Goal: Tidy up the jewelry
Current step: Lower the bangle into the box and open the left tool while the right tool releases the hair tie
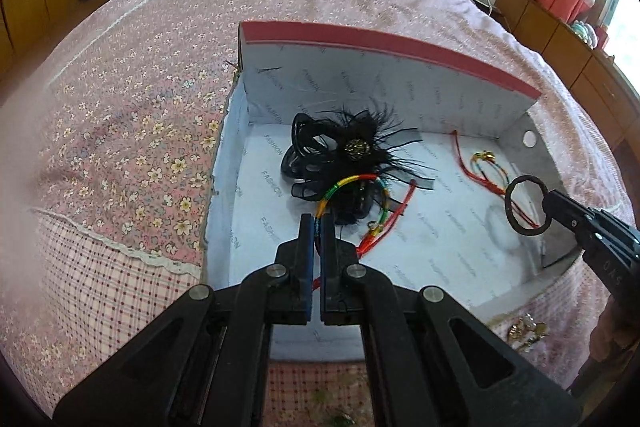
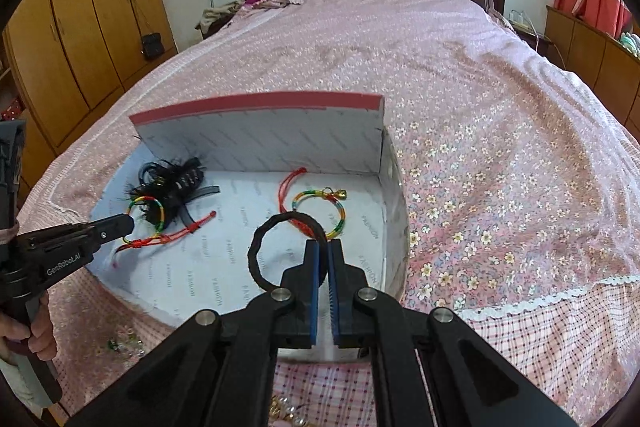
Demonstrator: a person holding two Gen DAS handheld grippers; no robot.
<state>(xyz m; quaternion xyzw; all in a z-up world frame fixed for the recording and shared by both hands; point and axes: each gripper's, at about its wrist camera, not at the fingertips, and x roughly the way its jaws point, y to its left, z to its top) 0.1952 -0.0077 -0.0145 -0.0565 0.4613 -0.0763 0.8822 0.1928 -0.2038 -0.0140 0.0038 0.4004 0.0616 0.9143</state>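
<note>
Box, open grey cardboard with pink-edged lid upright, on the floral bed. Contents: black feathered hair ornament at its left rear; a second rainbow-cord bracelet with small bell at its right rear. Left hand-held gripper: clamped on rainbow-cord bracelet with red ties, just before the ornament. Right hand-held gripper: clamped on black cord ring, held upright over the box floor, right of centre. Judgement: each piece drops straight below its own gripper.

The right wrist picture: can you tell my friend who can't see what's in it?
The right gripper pinches a black ring bracelet over an open box on a pink flowery bed. Inside lie a rainbow bracelet with a bell and a black feathery hairpiece, where the left gripper grips another rainbow bracelet.
</note>
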